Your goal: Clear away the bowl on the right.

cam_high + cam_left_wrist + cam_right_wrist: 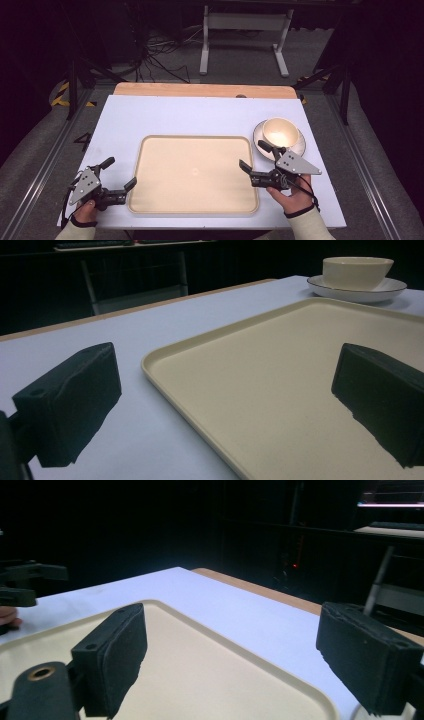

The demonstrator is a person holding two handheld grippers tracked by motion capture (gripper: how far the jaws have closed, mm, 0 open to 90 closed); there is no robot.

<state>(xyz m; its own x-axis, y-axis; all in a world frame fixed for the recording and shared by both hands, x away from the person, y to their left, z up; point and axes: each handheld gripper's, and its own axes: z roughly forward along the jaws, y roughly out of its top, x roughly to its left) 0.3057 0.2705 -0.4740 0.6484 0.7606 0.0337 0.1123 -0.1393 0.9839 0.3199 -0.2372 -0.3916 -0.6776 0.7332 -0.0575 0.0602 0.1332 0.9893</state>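
Note:
A cream tray [195,175] lies empty in the middle of the white table top. A cream bowl [280,131] sits on a dark-rimmed saucer [301,145] to the tray's right. My left gripper [120,172] rests by the tray's near left corner, open, with nothing between its jaws. In the left gripper view the jaws straddle the tray's edge [165,372], with the bowl [356,272] far off. My right gripper [251,155] hovers at the tray's right edge, just in front of the saucer, open and holding nothing. In the right gripper view the tray [210,680] lies between the jaws.
The white mat [170,117] covers a wooden table whose far edge [200,90] shows behind it. A white metal stand [245,30] and cables lie on the floor beyond. Dark frame rails run along both sides.

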